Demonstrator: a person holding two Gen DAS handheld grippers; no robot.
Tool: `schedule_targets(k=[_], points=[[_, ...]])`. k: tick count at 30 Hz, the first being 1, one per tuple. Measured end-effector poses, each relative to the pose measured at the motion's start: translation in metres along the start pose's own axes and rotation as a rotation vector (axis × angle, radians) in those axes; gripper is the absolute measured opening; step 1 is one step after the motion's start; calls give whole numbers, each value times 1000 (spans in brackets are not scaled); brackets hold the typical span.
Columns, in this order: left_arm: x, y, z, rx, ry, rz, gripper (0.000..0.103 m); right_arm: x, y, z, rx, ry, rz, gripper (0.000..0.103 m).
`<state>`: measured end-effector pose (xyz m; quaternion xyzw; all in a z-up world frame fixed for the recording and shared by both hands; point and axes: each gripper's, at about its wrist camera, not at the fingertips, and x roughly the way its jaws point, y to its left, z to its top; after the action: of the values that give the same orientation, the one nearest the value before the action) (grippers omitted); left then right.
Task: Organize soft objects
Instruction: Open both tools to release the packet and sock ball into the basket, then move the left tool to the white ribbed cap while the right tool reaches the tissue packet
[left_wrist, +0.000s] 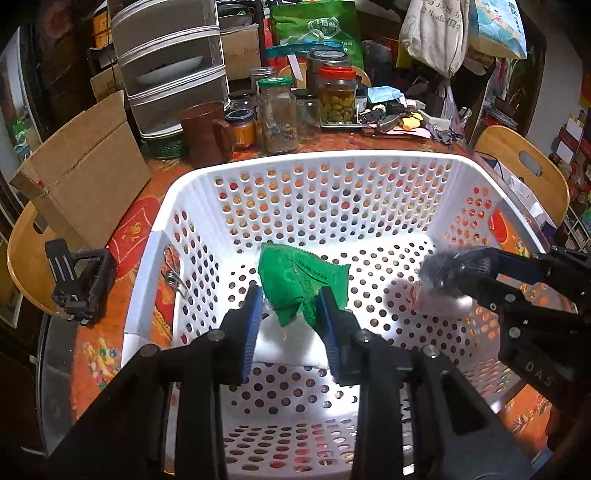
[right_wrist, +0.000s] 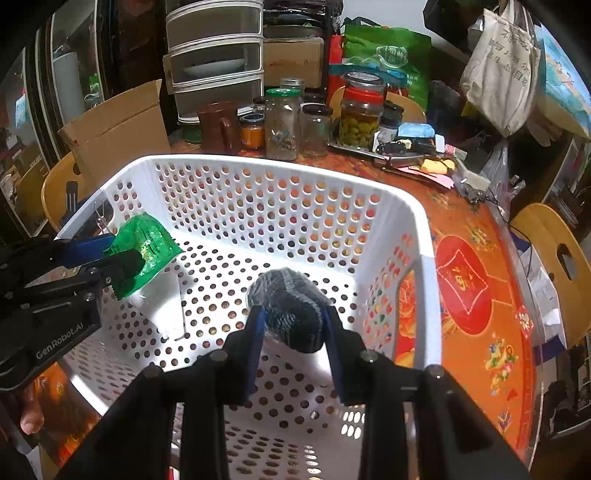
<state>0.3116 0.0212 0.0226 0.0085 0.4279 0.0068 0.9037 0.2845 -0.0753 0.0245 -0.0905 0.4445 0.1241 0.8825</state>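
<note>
Jars (left_wrist: 279, 114) behind basket (left_wrist: 317, 158) on table (left_wrist: 133, 229)

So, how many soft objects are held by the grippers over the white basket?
2. A green packet sits in the left gripper; a dark knitted bundle sits in the right gripper. Others may be hidden.

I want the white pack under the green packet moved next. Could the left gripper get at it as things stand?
Probably not yet: the left gripper is shut on the green packet, directly over the white pack. Otherwise the basket is open above.
</note>
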Motion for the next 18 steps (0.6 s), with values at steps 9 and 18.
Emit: schedule_targets(k=[9,18], points=[[-15,-2,-3,4,-72,12,84,-11,1,0,16,-31,21,76],[-60,-3,-17,19,-171,59,102,-54,-3,-13,38,-150,51,103]])
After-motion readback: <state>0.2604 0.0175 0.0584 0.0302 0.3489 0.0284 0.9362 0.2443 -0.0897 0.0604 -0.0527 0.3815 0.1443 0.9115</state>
